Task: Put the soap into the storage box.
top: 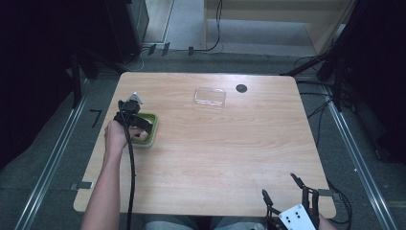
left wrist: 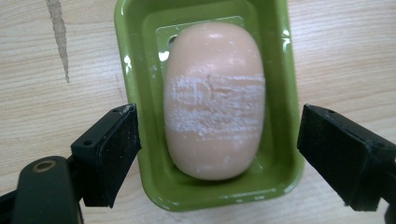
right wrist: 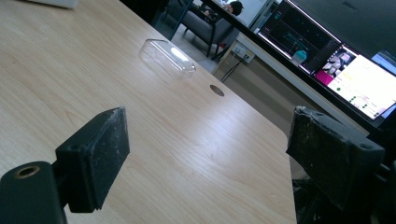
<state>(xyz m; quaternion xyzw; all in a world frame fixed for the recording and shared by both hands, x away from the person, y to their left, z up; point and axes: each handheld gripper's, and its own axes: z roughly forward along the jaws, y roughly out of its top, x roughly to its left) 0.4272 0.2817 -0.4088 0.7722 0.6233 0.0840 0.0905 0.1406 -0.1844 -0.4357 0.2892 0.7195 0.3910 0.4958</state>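
A peach-coloured bar of soap [left wrist: 215, 98] with a whitish scuffed band across its middle lies in a green dish [left wrist: 135, 28]. My left gripper [left wrist: 219, 121] hangs over the dish with its jaws open. One black pad stands off each long side of the soap, and neither touches it. From above, the dish [top: 152, 130] sits at the table's left side, with the left gripper [top: 143, 125] and hand over it. My right gripper [top: 282, 189] rests open near the table's front right corner, and nothing is between the pads of the right gripper [right wrist: 210, 126].
A clear plastic lid [top: 209, 97] lies at the back middle of the wooden table [top: 230, 153], next to a dark cable hole [top: 242, 88]. From the right gripper the lid [right wrist: 167, 56] is far ahead, and lit monitors [right wrist: 359, 79] stand beyond the table's edge.
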